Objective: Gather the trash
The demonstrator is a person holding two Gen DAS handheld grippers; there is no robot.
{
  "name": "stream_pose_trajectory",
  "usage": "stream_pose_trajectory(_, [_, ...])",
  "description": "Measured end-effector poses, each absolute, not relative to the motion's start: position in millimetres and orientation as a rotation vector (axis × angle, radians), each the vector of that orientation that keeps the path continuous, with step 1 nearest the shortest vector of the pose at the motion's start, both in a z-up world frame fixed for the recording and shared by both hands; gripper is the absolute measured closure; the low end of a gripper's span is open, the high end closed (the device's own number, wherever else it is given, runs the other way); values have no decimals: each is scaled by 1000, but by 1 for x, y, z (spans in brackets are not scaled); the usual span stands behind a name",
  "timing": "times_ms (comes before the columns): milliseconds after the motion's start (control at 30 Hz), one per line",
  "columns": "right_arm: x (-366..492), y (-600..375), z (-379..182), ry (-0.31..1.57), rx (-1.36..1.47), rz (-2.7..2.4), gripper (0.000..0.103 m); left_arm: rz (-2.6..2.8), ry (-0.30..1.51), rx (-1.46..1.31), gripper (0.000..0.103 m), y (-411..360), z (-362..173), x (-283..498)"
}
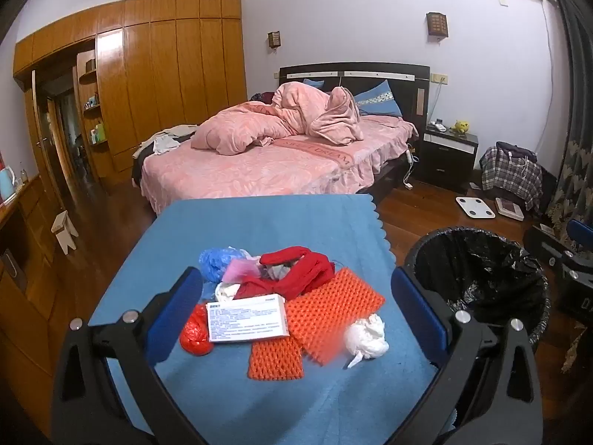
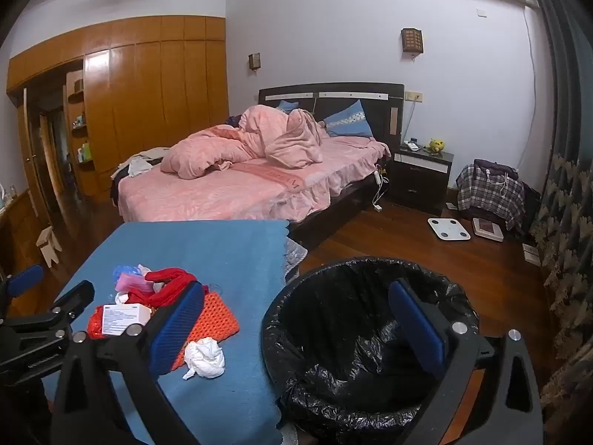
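- both grippers stand wide apart and empty: the left gripper (image 1: 296,315) hovers over the trash pile (image 1: 281,307) on the blue cloth (image 1: 259,222), the right gripper (image 2: 296,319) over the rim of the bin (image 2: 281,333).
- the bin stands just beside the table's right edge, so a careless swing could knock it or tug its liner (image 2: 370,371) loose.
- the pile is tangled; pinching the red bag (image 1: 296,270) may drag the box (image 1: 246,317) or orange mesh (image 1: 330,307) off the table.
- the tissue wad (image 1: 365,335) is soft and light, and could slip out short of the bin.
- closing low may catch the cloth and pull everything.
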State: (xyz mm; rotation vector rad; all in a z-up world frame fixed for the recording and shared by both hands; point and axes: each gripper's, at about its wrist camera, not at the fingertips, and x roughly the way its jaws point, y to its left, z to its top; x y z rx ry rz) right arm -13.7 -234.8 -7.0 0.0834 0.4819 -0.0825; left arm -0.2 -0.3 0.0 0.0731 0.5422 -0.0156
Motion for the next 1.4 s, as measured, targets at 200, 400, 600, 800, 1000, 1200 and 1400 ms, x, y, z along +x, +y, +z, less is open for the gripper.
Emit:
stream_pose_trajectory(200, [-13, -235, -8, 483, 88, -80, 6, -15, 541, 72, 5, 0, 0, 0])
stream_pose_trajectory(400, [-13, -234, -8, 485, 86, -78, 6, -14, 542, 70, 5, -1, 1, -1])
stream_pose_trajectory(600, [-12, -234, -7, 488, 84, -79, 6, -17, 547, 68, 5, 0, 0, 0])
stream_pose_trajectory(800, [-12, -233, -8, 488, 83, -78, 6, -18, 546, 68, 5, 0, 0, 0])
stream_pose_trajectory(1000, [-11, -232, -8, 489, 83, -79, 6, -18, 547, 66, 5, 0, 0, 0])
stream_pose_trajectory(1200, [-11, -233, -8, 489, 83, -79, 6, -18, 548, 65, 5, 0, 0, 0])
stream_pose_trajectory(1400, [-11, -233, -8, 490, 82, -79, 6, -18, 549, 64, 5, 0, 0, 0])
